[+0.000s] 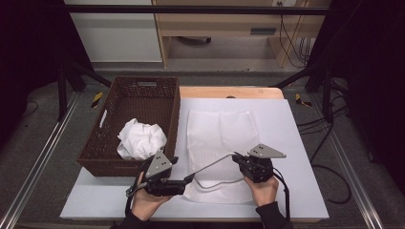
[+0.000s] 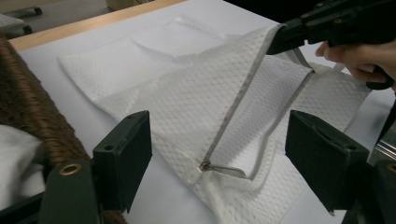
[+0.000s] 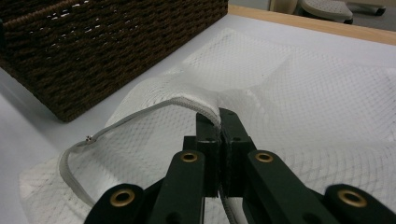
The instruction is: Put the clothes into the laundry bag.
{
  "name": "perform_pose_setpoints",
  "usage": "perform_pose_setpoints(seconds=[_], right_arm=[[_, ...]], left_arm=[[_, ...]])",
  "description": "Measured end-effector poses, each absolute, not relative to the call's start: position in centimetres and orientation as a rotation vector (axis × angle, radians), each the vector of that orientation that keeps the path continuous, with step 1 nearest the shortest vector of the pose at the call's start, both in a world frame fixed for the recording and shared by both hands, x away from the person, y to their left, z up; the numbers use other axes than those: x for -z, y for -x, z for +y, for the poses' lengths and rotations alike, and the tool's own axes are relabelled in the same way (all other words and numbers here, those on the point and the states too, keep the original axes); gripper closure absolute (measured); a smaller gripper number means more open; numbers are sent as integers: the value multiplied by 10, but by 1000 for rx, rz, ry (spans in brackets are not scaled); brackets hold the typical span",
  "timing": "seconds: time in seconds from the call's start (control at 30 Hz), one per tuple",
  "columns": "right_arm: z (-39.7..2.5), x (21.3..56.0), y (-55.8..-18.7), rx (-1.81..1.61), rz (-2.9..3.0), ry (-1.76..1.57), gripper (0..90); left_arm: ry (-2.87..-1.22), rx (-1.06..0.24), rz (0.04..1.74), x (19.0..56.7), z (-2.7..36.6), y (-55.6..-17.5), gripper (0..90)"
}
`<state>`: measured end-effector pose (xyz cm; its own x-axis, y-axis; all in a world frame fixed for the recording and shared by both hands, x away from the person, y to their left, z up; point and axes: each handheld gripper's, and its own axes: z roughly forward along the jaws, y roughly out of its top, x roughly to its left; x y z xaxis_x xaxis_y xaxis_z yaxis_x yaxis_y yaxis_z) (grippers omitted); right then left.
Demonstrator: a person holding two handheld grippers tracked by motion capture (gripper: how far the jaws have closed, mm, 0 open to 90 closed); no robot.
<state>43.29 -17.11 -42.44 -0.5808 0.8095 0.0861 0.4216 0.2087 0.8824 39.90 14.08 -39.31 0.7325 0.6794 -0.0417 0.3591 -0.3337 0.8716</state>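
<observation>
A white mesh laundry bag (image 1: 219, 129) lies flat on the white table top, its grey zipper edge (image 3: 140, 113) open at the near end. My right gripper (image 1: 235, 157) is shut on that zipper edge (image 2: 243, 88) and holds it lifted off the bag (image 3: 299, 93); its jaws pinch the fabric at their tips (image 3: 219, 115). My left gripper (image 1: 190, 179) is open, low over the bag's near left corner. The small metal zipper pull (image 2: 204, 164) sits between its spread jaws (image 2: 217, 140), untouched. The right gripper (image 2: 327, 23) and a hand show at the top right of the left gripper view.
A dark brown wicker basket (image 1: 143, 88) stands at the left of the table with a crumpled white cloth (image 1: 142, 138) inside. Its woven wall (image 3: 116, 46) is close to the bag's left side. Bare white table top (image 1: 296, 143) lies to the right of the bag.
</observation>
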Motion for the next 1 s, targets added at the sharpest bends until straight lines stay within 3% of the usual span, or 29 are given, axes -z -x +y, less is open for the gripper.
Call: perform_pose_setpoints(seconds=[1.0], right_arm=[[-171,424,-434,-1343,2079,-1169,874]], left_arm=[[-1841,-551,907,351,212,-430,192]])
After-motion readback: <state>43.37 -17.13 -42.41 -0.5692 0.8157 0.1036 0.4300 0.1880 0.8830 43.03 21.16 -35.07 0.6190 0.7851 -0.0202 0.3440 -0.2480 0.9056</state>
